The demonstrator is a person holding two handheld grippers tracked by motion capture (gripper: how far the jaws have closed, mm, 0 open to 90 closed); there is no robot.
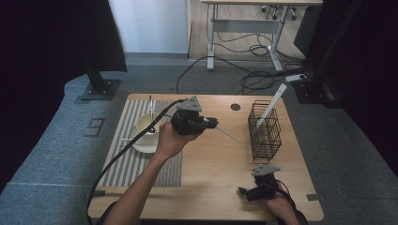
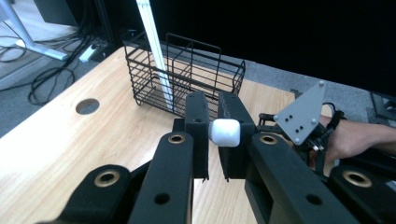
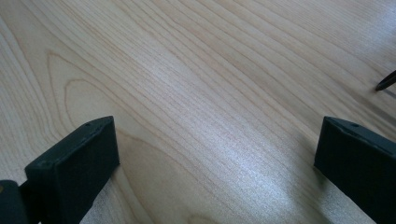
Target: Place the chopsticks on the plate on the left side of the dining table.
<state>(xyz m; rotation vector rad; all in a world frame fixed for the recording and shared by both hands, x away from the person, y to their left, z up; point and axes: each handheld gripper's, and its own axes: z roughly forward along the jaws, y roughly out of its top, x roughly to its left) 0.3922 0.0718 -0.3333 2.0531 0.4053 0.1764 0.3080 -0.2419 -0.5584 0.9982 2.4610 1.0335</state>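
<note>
A person's left gripper (image 1: 212, 123) was clamped on the end of a white utensil (image 1: 228, 135), whose thin handle slanted down and away toward a black wire basket (image 1: 264, 130) on the wooden table (image 1: 211, 187). In the left gripper view the white end (image 2: 225, 132) sat pinched between the two black jaws, held level above the tabletop, apparently so it could be carried across and stood in the wire basket (image 2: 187, 79). One white stick-like utensil (image 1: 271, 106) already leaned upright in a basket compartment, suggesting where this one was bound. Behind the left hand, a cream bowl (image 1: 148, 126) on a plate rested on a striped placemat (image 1: 136, 164), with another utensil standing in it. The right gripper (image 1: 245, 192) waited near the table's front edge, its jaws spread wide over bare wood and holding nothing. Little blocked the path to the basket; its tall wire rim and the leaning utensil looked like the likeliest snags.
</note>
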